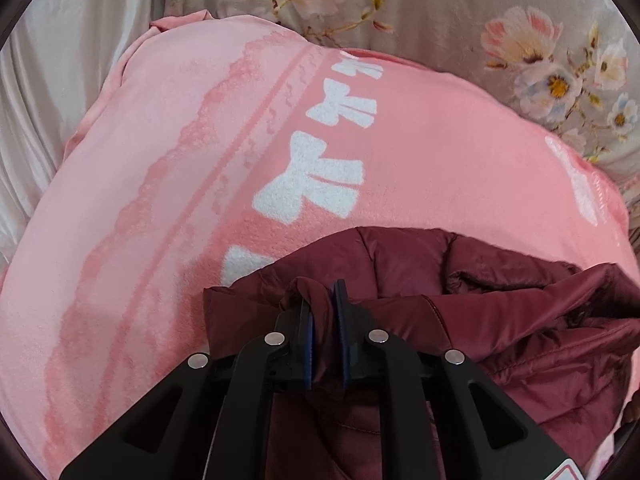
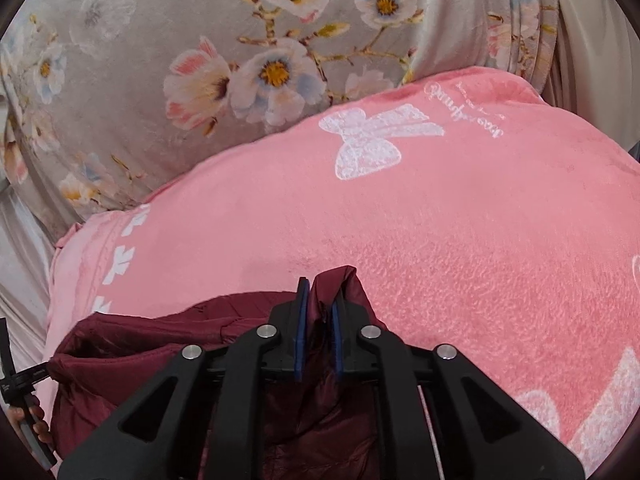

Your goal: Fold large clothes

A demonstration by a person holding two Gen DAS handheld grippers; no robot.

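Left gripper (image 1: 324, 300): seen at 6 o'clock of the left wrist view; a bunched fold of the jacket (image 1: 500, 312) stands between the blue pads (image 1: 307, 344). The jaws are a little apart, and whether the pads press the fabric cannot be told.
Right gripper (image 2: 320, 300): seen at 6 o'clock of the right wrist view; a raised peak of jacket (image 2: 160, 340) fabric stands between its pads (image 2: 299, 344), rising past the fingertips. The jaws are narrowly parted, and a firm grip cannot be told.
Hand (image 2: 34, 420): partly seen at 8 o'clock of the right wrist view, wrapped around the black handle (image 2: 18, 384) of the other gripper.
Jacket: dark red, quilted and shiny; it is crumpled on the blanket (image 1: 140, 220), spread from 6 toward 3 o'clock in the left wrist view and from 6 toward 8 o'clock in the right wrist view.
Blanket: pink and fleecy, laid under the jacket; white bows (image 1: 312, 184) are printed in a row toward 12 o'clock in the left wrist view, and one larger bow (image 2: 372, 140) is seen at 1 o'clock in the right wrist view.
Quilt (image 2: 160, 60): grey with printed flowers, lying beyond the blanket from 10 to 1 o'clock in the right wrist view.
Sheet (image 1: 60, 80): pale and satiny, seen at 10 o'clock in the left wrist view, beside the blanket.
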